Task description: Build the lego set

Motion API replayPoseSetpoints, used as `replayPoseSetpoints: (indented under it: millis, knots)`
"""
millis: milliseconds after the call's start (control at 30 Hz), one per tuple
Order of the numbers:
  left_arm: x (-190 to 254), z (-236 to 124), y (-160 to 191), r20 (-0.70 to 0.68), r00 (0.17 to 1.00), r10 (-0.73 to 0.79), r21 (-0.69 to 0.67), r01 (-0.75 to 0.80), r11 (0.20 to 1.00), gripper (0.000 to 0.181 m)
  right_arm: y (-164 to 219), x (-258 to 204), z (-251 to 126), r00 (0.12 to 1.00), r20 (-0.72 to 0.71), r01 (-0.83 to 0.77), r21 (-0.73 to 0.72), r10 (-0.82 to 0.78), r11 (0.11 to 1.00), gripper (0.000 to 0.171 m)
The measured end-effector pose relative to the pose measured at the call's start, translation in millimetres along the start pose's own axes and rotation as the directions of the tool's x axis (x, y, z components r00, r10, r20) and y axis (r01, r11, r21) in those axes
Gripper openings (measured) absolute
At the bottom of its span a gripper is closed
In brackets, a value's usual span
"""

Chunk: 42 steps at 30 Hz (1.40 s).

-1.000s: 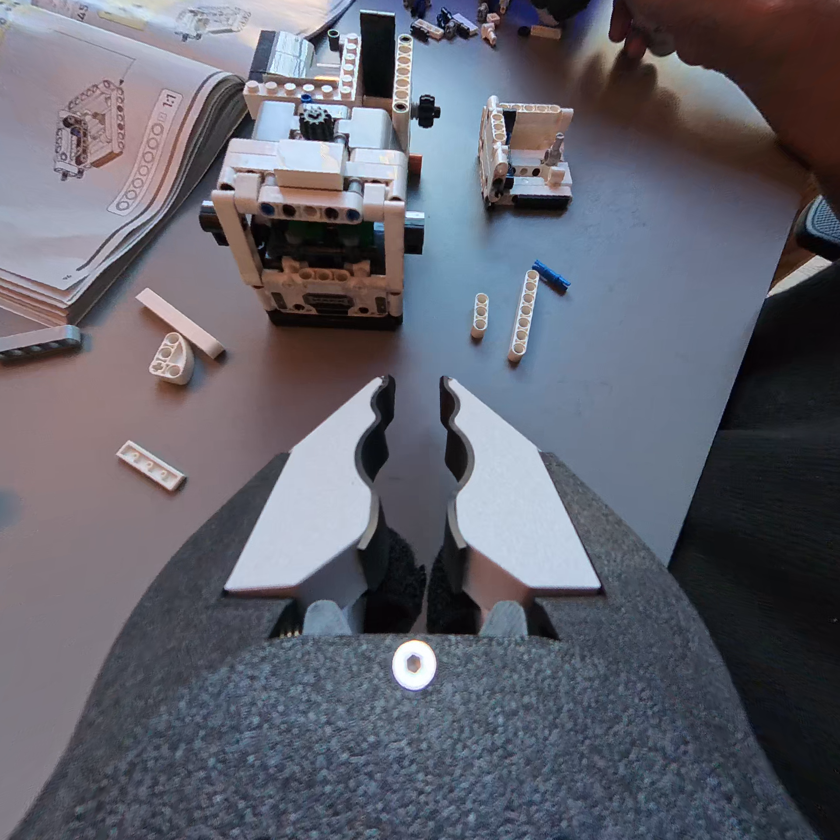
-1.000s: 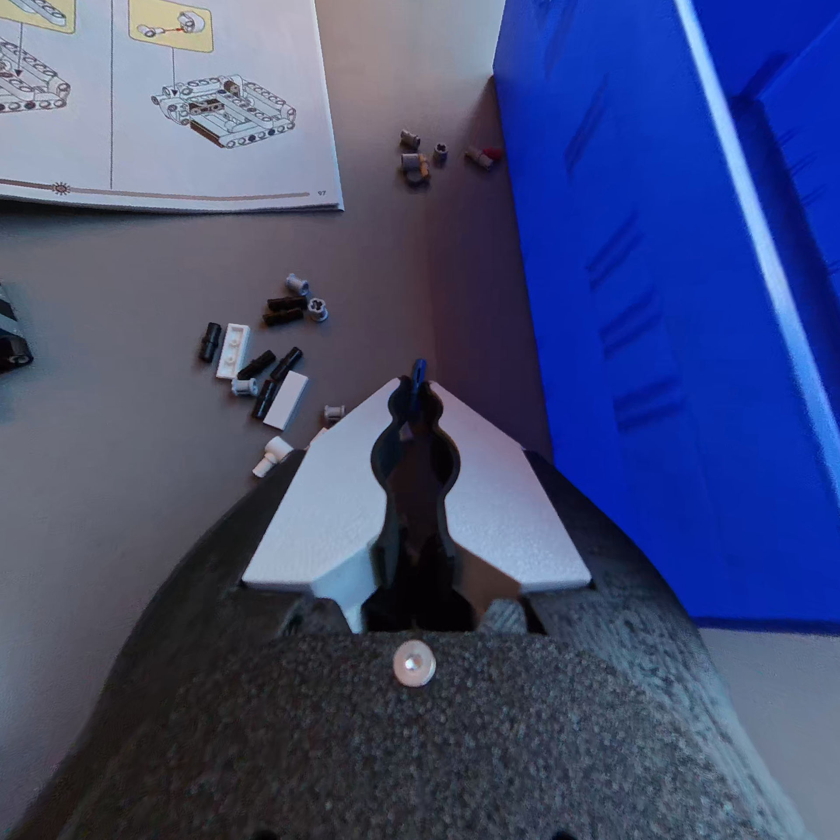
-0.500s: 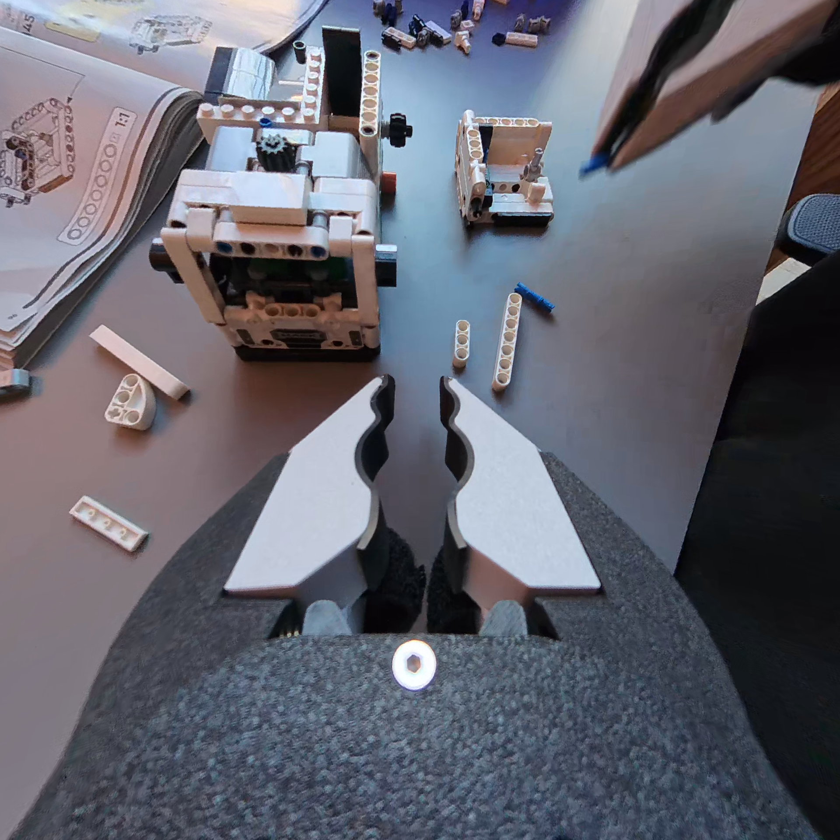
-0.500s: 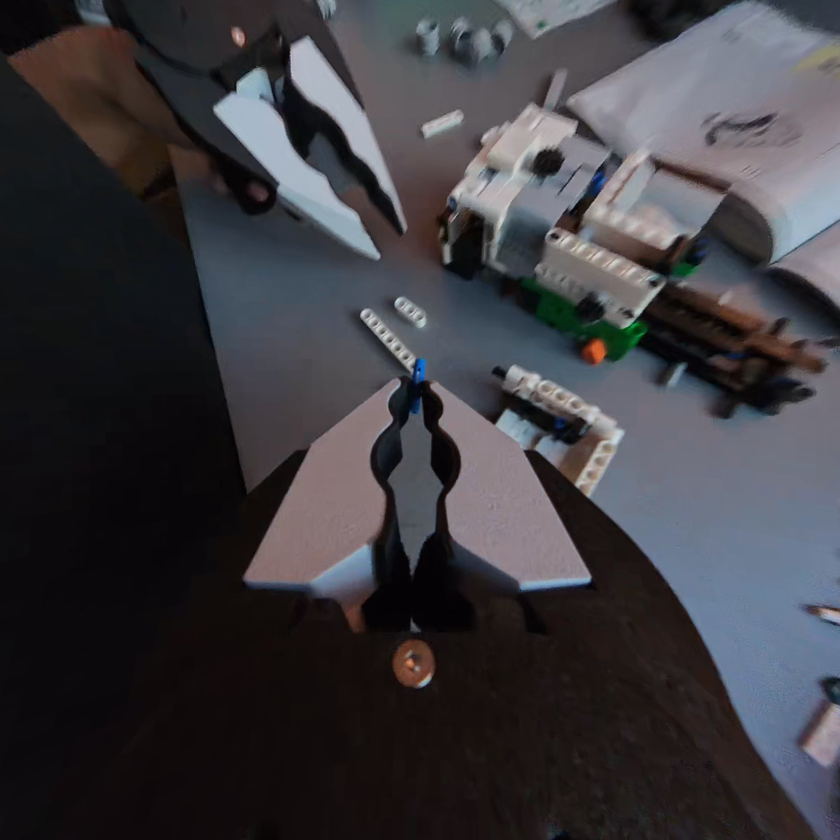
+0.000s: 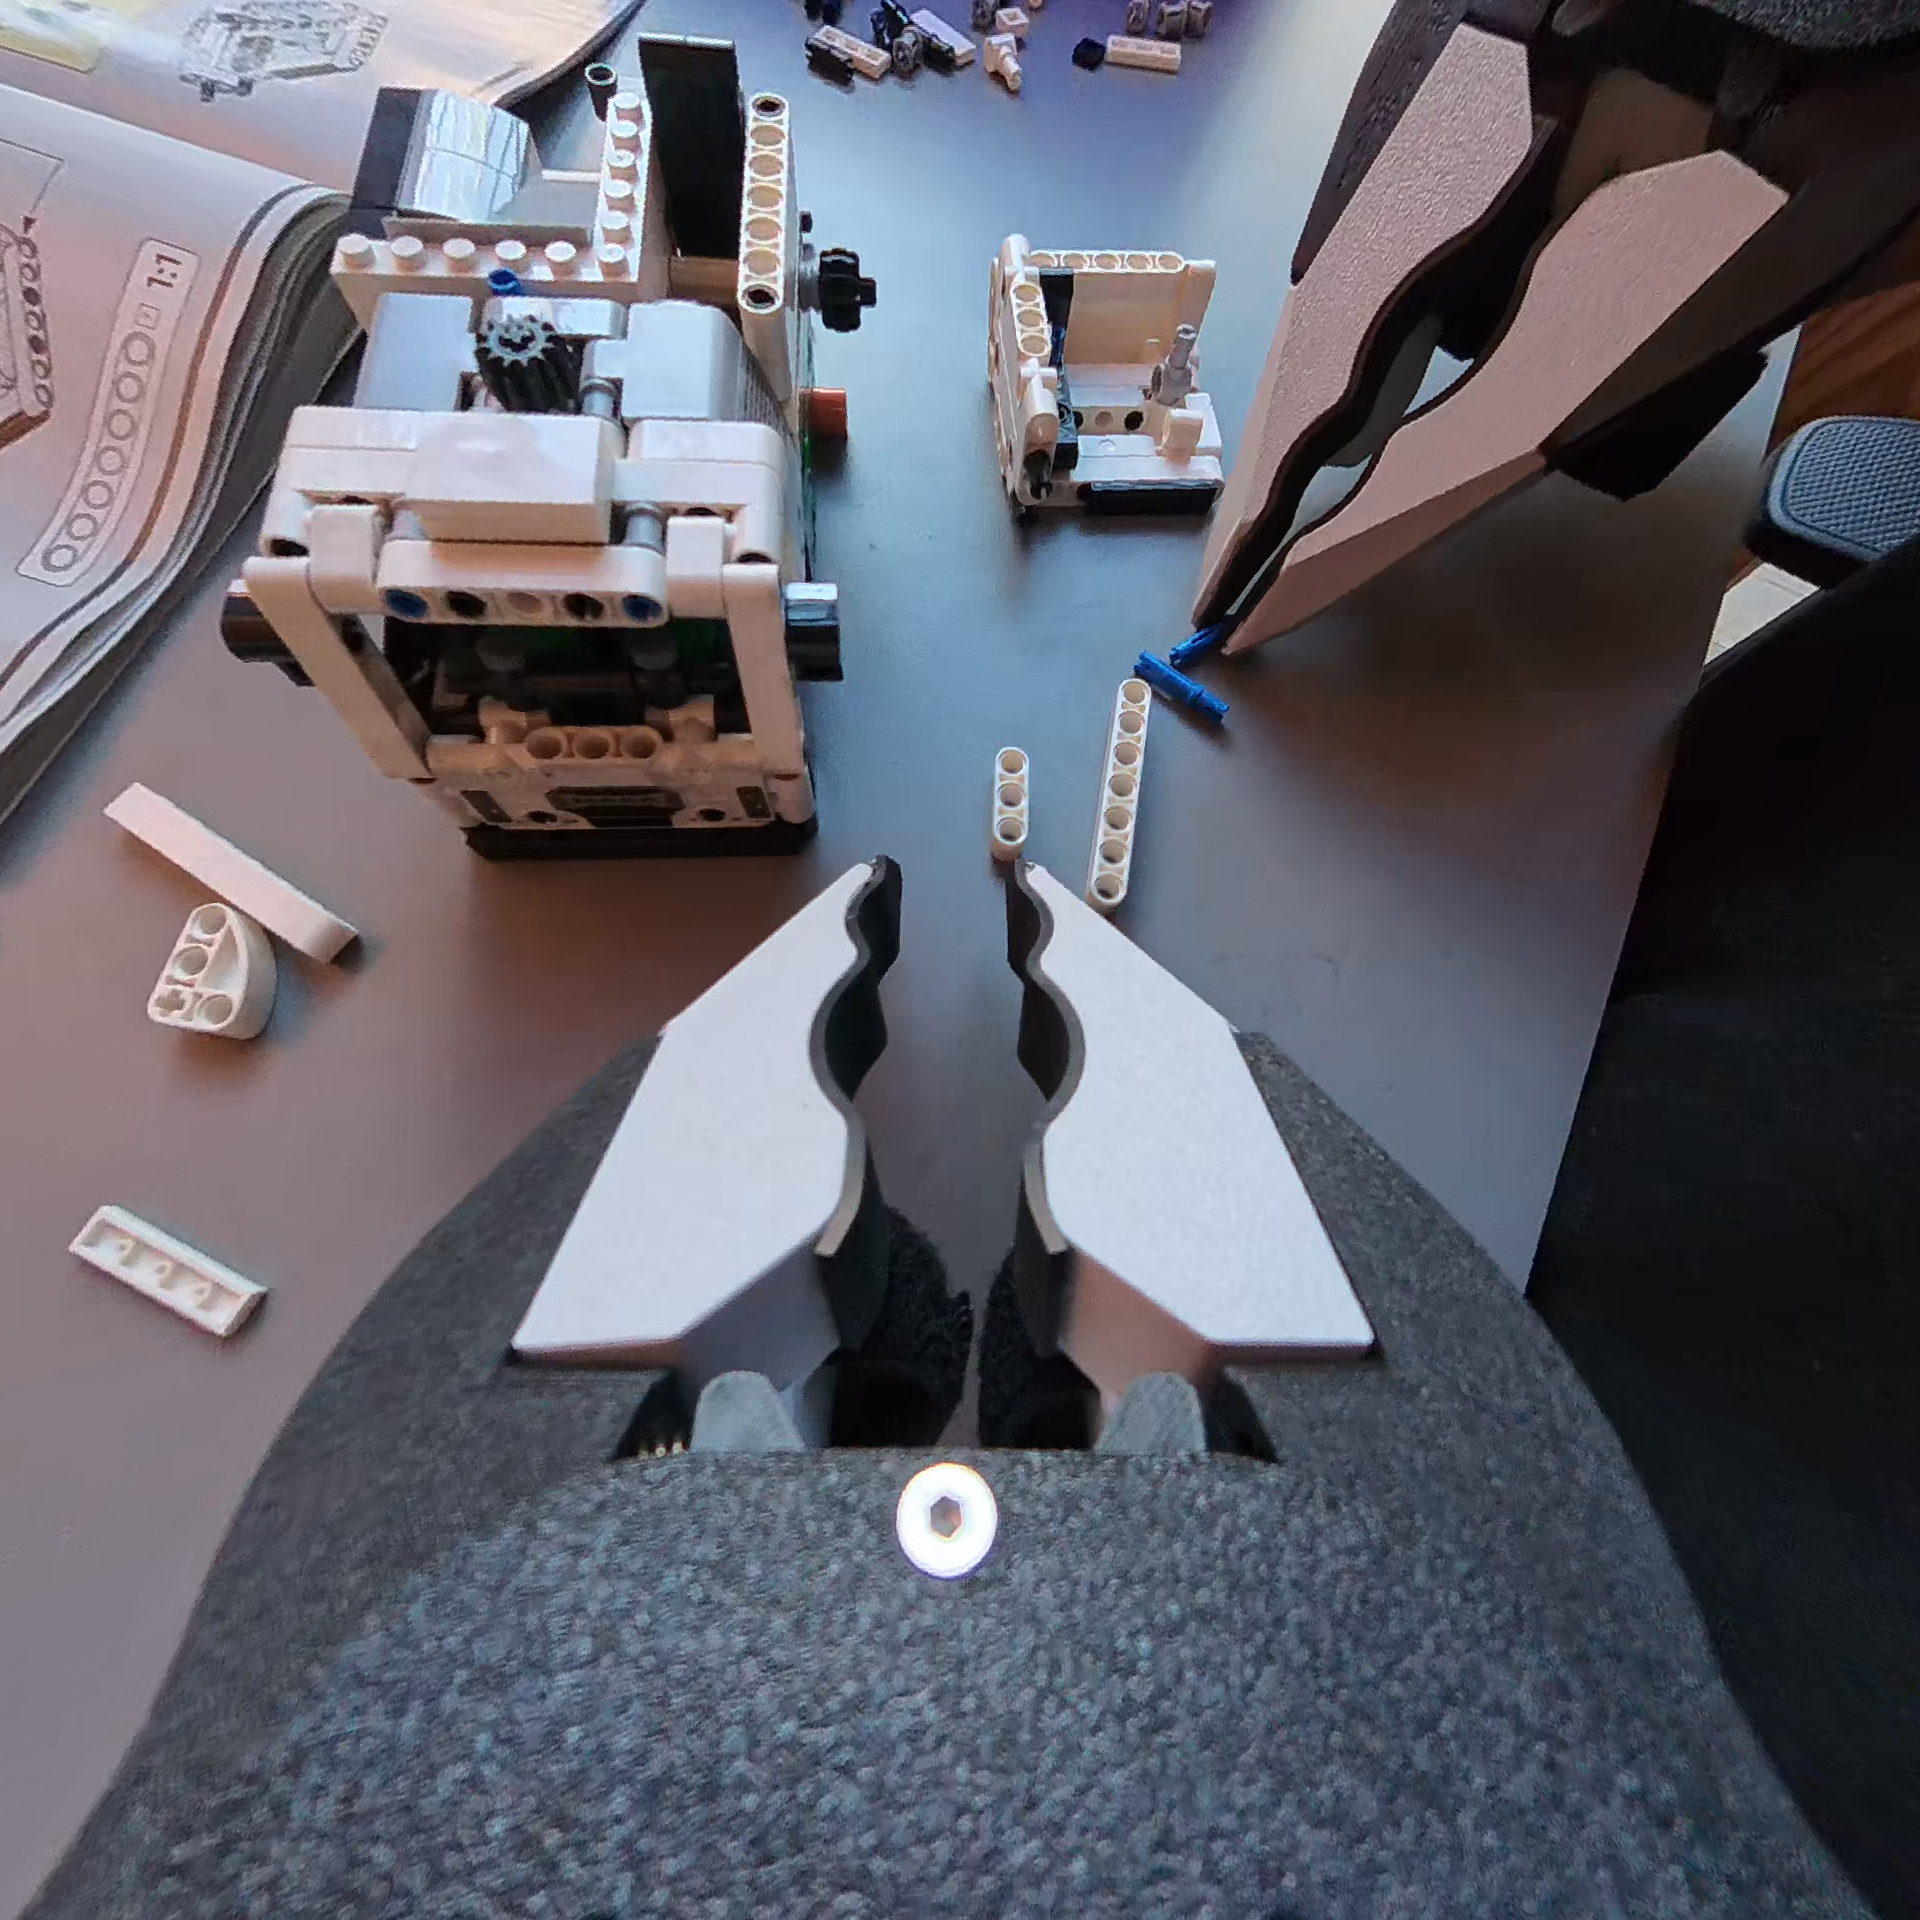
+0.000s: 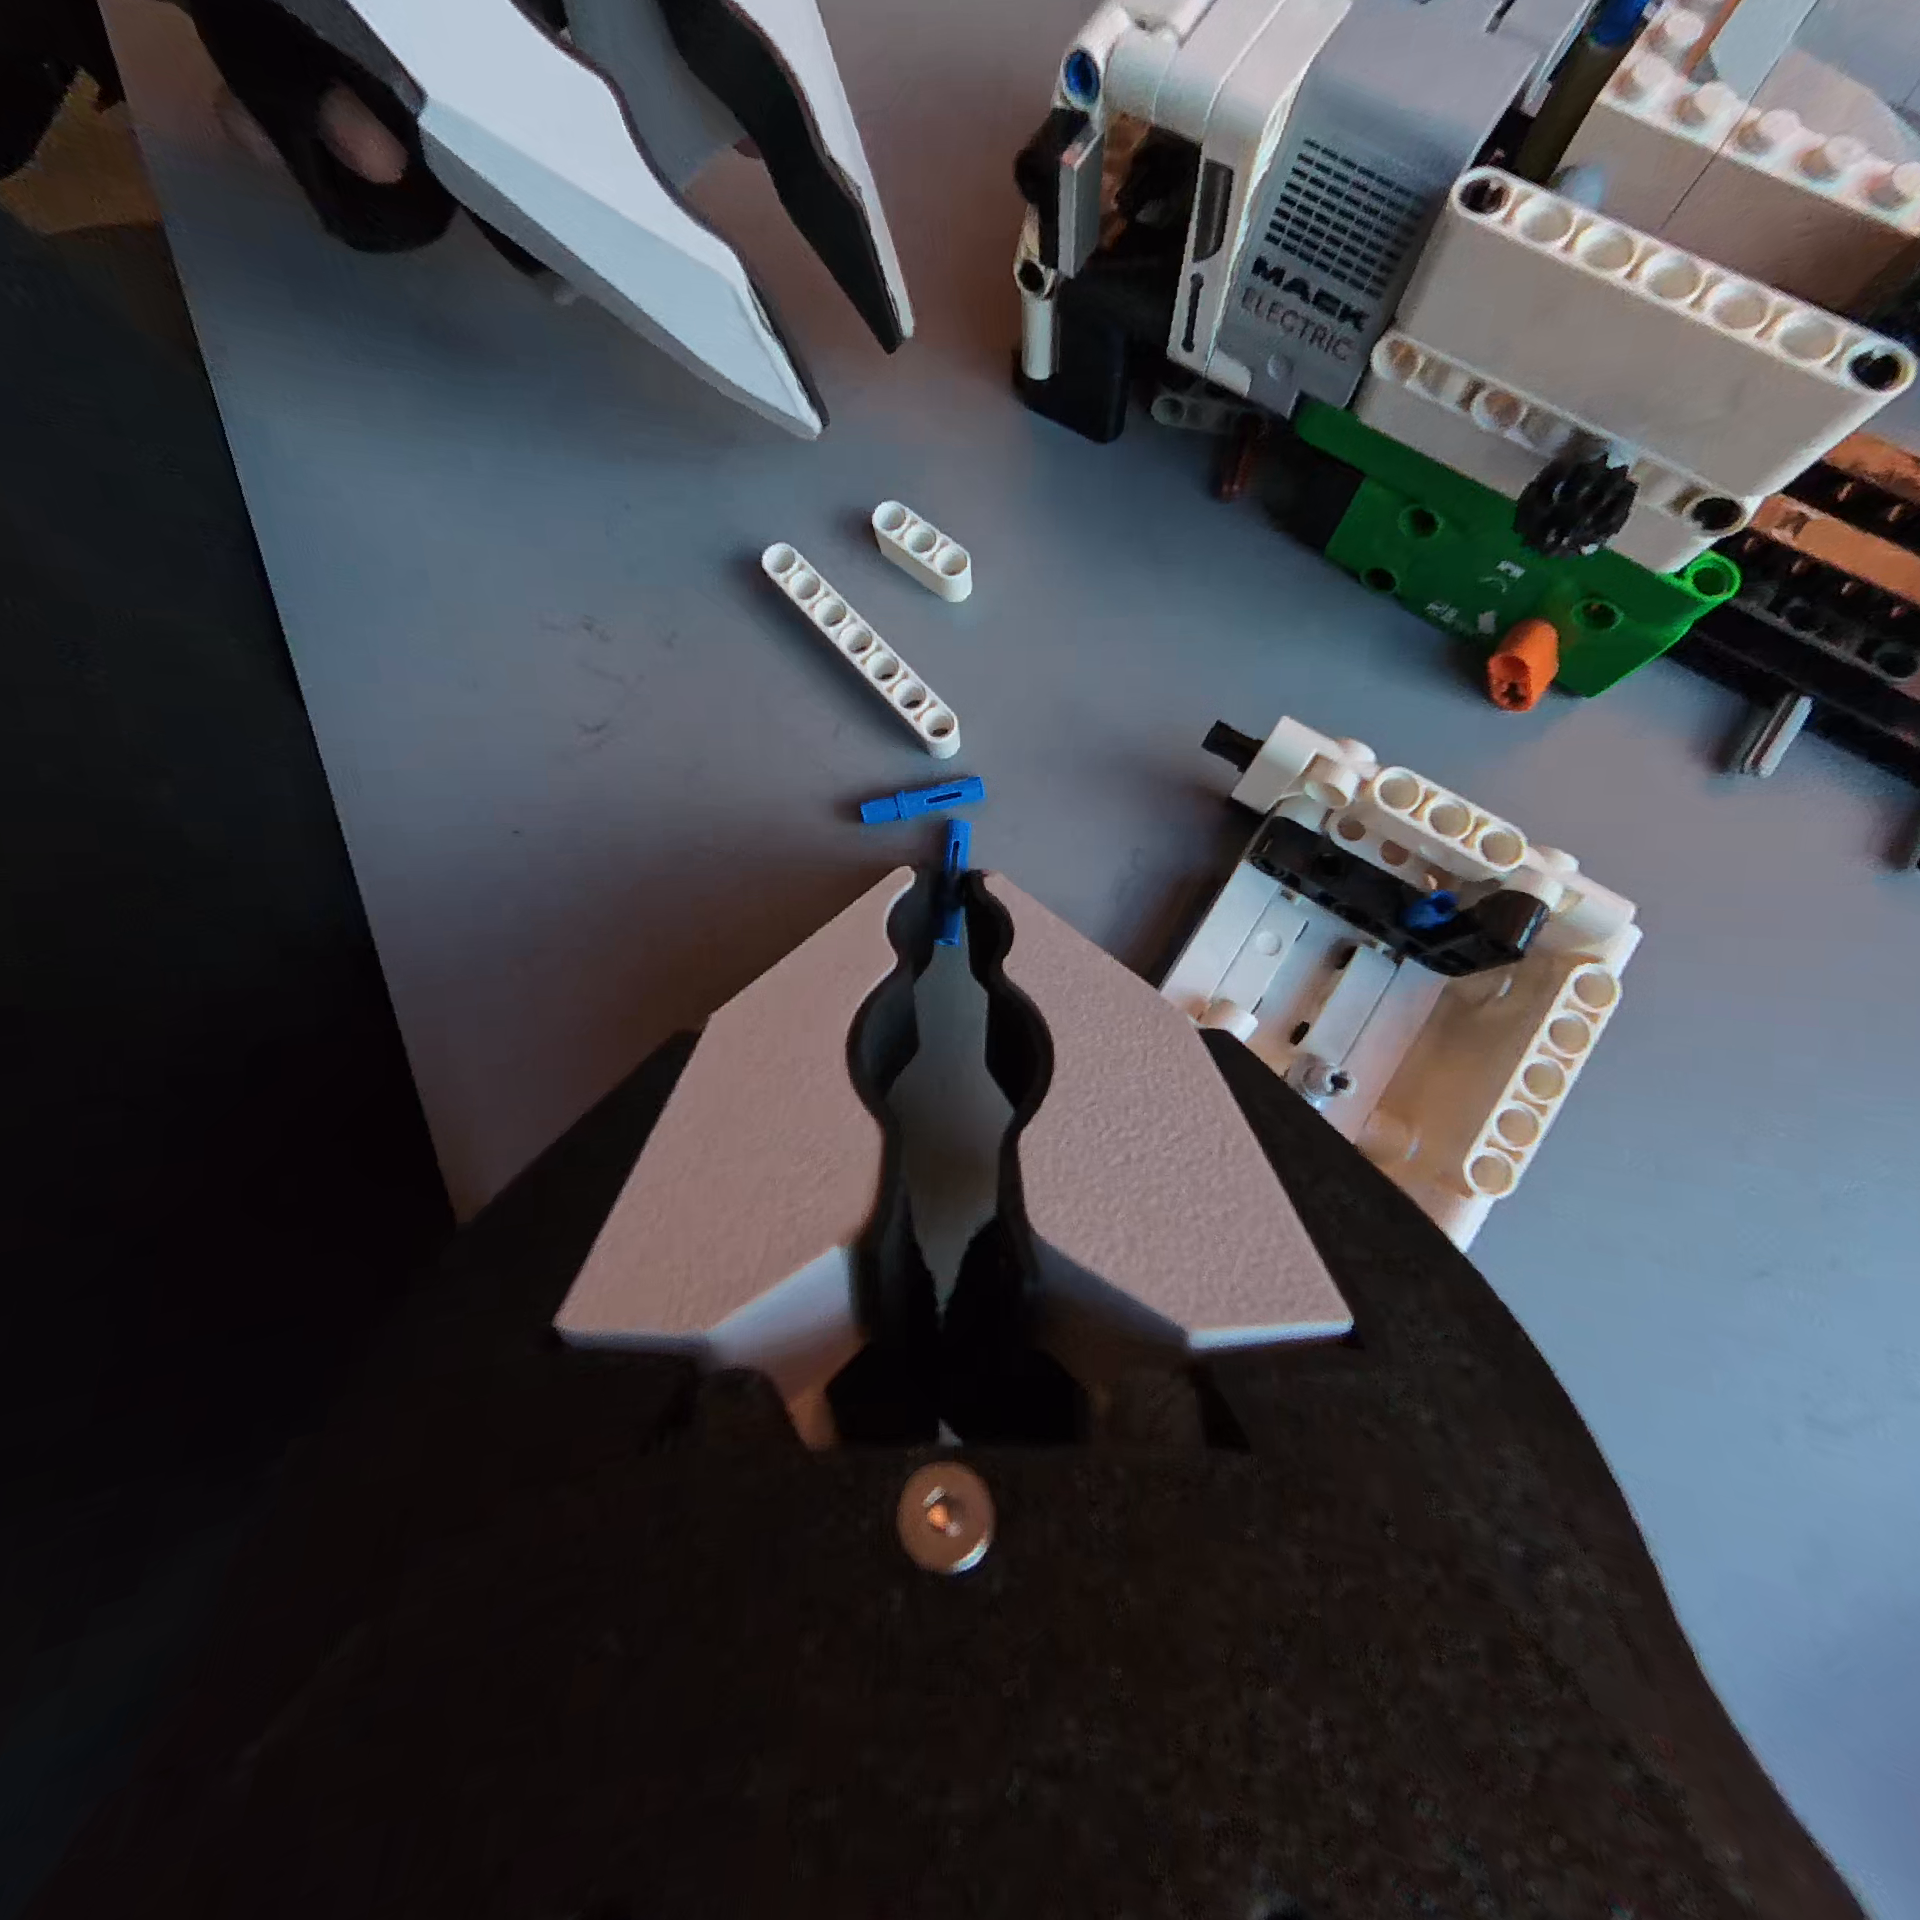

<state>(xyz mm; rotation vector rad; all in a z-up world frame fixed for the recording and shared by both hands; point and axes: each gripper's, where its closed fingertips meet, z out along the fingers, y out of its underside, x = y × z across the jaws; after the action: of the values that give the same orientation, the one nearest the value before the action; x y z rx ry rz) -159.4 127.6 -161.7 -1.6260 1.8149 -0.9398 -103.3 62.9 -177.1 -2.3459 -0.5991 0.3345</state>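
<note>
My right gripper (image 6: 940, 883) is shut on a small blue pin (image 6: 951, 873), just above the table. A second blue pin (image 6: 920, 802) lies right in front of it. Past that lie a long white beam (image 6: 860, 646) and a short white beam (image 6: 922, 550). A small white sub-assembly (image 6: 1423, 966) sits to the right, and the white truck model (image 6: 1455, 291) stands behind it. My left gripper (image 5: 951, 878) is open and empty, with its tips just short of the short beam (image 5: 1010, 792). In the left wrist view the right gripper (image 5: 1226, 634) shows at the upper right.
An open instruction booklet (image 5: 125, 312) lies at the far left. A white tile (image 5: 229, 871), a rounded white piece (image 5: 213, 971) and a white plate (image 5: 166, 1268) lie left of my left gripper. Several small parts (image 5: 987, 42) lie at the back. The table edge and a chair armrest (image 5: 1839, 488) are at the right. There is about 10 centimetres between the tips of the two grippers.
My right gripper has swung from the small parts beside the blue bin to the beams, carrying the blue pin, and come down next to the other pin. My left gripper has shifted slightly.
</note>
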Motion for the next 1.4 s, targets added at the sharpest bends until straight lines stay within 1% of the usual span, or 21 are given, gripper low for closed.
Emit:
replayPoseSetpoints:
  millis: [133,267,400,533,633,700,767,900,1000,1167,1267,1333,1400]
  knots:
    - [2.2,2.4,-2.6,-0.006,1.0,0.005,0.002,-0.005,1.0,0.019,0.1,-0.2,-0.5,1.0,0.005,-0.011,0.013,0.011,1.0,0.006]
    - [3.5,3.0,-4.2,-0.009,1.0,0.007,0.004,-0.007,1.0,0.019,0.9,3.6,-9.3,1.0,-0.001,-0.008,0.023,0.008,1.0,0.017]
    - [2.5,3.4,-3.4,-0.007,1.0,0.011,0.0,-0.011,1.0,0.019,-12.5,17.0,-31.3,0.999,-0.011,-0.043,0.125,0.044,0.991,0.018]
    - [1.2,3.9,-3.0,-0.007,1.0,0.009,-0.001,-0.009,1.0,0.019,-29.8,36.6,-52.5,0.994,-0.022,-0.099,0.251,0.108,0.963,0.018]
    - [0.3,4.1,-2.6,-0.004,1.0,0.008,-0.005,-0.008,1.0,0.019,-41.2,49.9,-59.8,0.989,-0.042,-0.119,0.331,0.141,0.936,0.018]
    - [-0.2,3.6,-2.0,-0.001,1.0,0.008,-0.009,-0.008,1.0,0.019,-45.1,52.7,-57.5,0.988,-0.043,-0.121,0.354,0.146,0.927,0.018]
    - [0.0,2.3,-0.6,0.003,1.0,0.004,-0.014,-0.004,1.0,0.02,-45.1,48.8,-50.5,0.99,-0.016,-0.126,0.347,0.14,0.929,0.018]
    - [14.8,-4.1,9.3,-0.059,0.998,0.008,-0.038,-0.01,0.999,0.019,-41.9,36.3,-38.1,0.992,0.023,-0.128,0.311,0.127,0.942,0.018]
    - [23.3,-3.0,14.5,-0.081,0.996,0.024,-0.056,-0.029,0.998,0.022,-42.7,20.6,-32.5,0.993,0.061,-0.116,0.304,0.102,0.946,0.018]
    - [28.6,5.4,12.2,-0.071,0.994,0.083,-0.066,-0.088,0.994,0.024,-34.2,5.0,-18.7,0.994,0.071,-0.094,0.249,0.079,0.964,0.018]
    - [32.1,10.6,4.9,-0.085,0.992,0.098,-0.045,-0.102,0.994,0.021,-28.1,-2.3,-10.9,0.996,0.069,-0.076,0.209,0.063,0.975,0.018]
    - [30.7,16.3,6.2,-0.074,0.99,0.123,-0.068,-0.128,0.99,0.019,-25.3,-5.9,-6.0,0.997,0.062,-0.062,0.191,0.051,0.98,0.018]
    - [27.3,20.1,7.5,-0.046,0.984,0.172,-0.083,-0.175,0.981,0.008,-22.7,-8.1,-1.5,0.998,0.053,-0.054,0.172,0.045,0.984,0.018]
